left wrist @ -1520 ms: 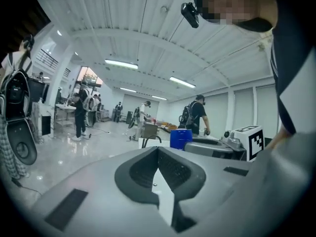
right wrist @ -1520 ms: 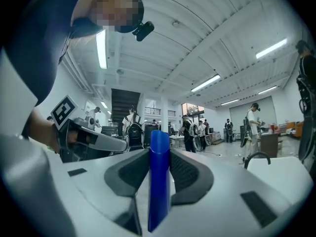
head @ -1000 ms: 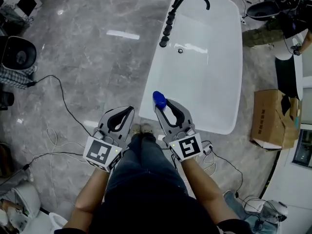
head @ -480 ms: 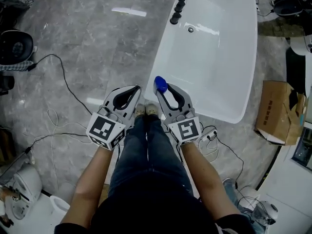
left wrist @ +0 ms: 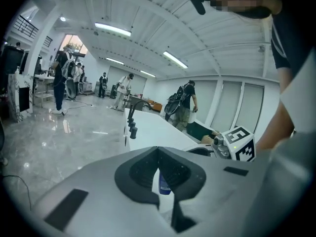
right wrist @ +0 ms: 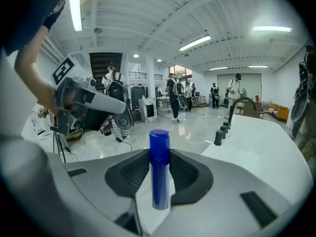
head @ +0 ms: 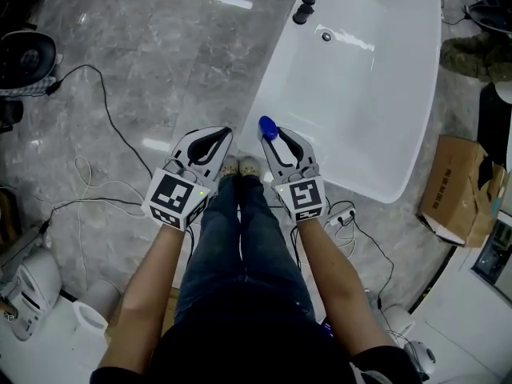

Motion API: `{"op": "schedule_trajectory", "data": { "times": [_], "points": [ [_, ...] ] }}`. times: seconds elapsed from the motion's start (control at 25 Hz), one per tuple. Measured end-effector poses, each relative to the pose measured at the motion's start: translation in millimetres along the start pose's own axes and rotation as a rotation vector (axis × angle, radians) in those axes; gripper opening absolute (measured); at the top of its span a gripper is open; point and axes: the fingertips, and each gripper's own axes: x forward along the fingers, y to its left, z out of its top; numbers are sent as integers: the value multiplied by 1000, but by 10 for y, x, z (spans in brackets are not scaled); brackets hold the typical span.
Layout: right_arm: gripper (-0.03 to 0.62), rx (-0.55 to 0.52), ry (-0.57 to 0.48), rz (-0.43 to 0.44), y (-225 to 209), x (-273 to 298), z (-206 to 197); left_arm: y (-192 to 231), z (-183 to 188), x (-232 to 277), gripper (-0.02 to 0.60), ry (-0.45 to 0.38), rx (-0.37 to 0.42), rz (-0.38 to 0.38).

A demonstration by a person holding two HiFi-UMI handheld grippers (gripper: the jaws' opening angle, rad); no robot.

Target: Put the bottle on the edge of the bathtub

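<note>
Partway through: blue bottle (head: 268,126) picked up and carried to the bathtub (head: 272,86), not yet set down. Gripped upright, cap up, between the fingers of the right gripper (head: 280,134), which are closed roughly halfway onto its slim body. Poised at the tub's near left corner, in the air, with no contact between base and rim visible. Hard to tell from above whether over the white edge or just short of it, above the grey floor (head: 160,70). At 9 o'clock of the right gripper, close alongside, the left gripper (head: 214,137), fingers closed tip to tip on nothing. Judged left to do: bringing the base onto the rim toward 1 o'clock, standing it flat, opening the fingers and backing off. On a narrow, rounded edge, probably little margin for a tilted landing.
</note>
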Motion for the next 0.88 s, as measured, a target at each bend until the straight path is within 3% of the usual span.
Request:
{"op": "schedule_trajectory", "data": {
  "times": [0.2,0.88],
  "points": [
    [138,2,34,27,-18,60,-124,-74,-160,63,23,44,-13,7],
    [137,-11,84,63,111,185,-469,-129,-290,58,23,62,-48,14]
  ]
}}
